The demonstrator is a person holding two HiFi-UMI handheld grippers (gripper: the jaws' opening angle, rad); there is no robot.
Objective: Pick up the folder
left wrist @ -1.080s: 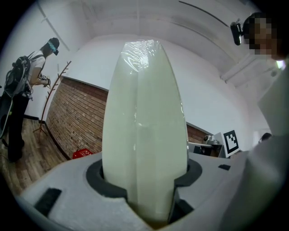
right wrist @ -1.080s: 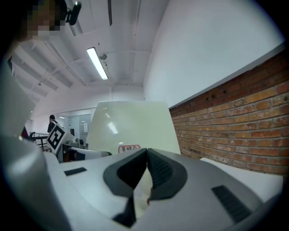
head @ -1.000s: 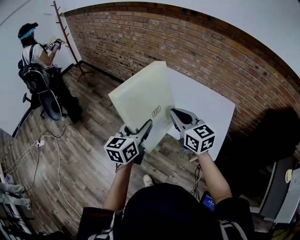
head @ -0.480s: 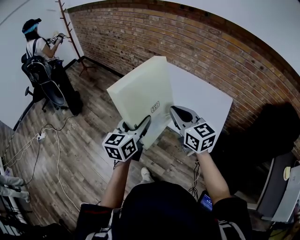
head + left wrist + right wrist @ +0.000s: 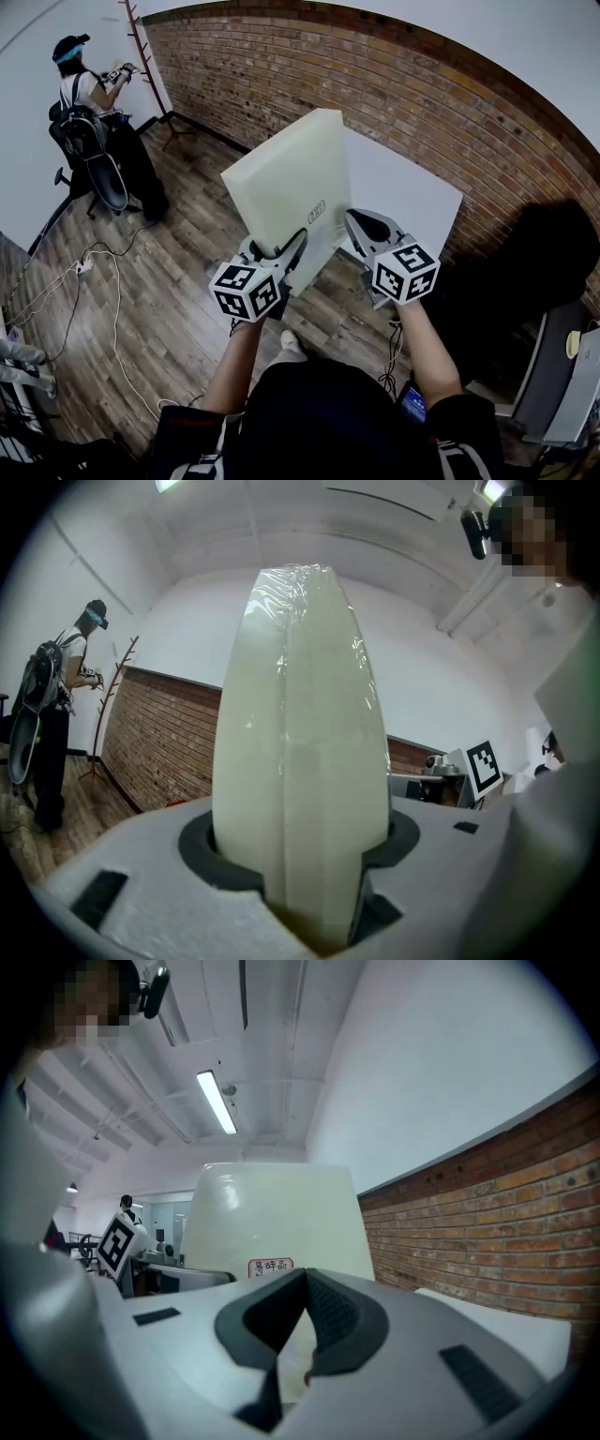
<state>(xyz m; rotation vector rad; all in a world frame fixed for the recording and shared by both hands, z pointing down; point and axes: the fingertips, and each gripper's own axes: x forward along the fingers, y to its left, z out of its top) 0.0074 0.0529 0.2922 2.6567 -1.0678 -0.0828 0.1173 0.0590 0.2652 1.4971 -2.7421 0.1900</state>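
Left tongs [image 5: 300, 836] clamp the thick, glossy cream folder [image 5: 286, 192]; right tongs [image 5: 292, 1326] pinch its thin edge.

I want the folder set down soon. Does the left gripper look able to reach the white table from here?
Probably yes: the left gripper, its tongs clamped on the folder, hangs close to the white table, and nothing shows between them.
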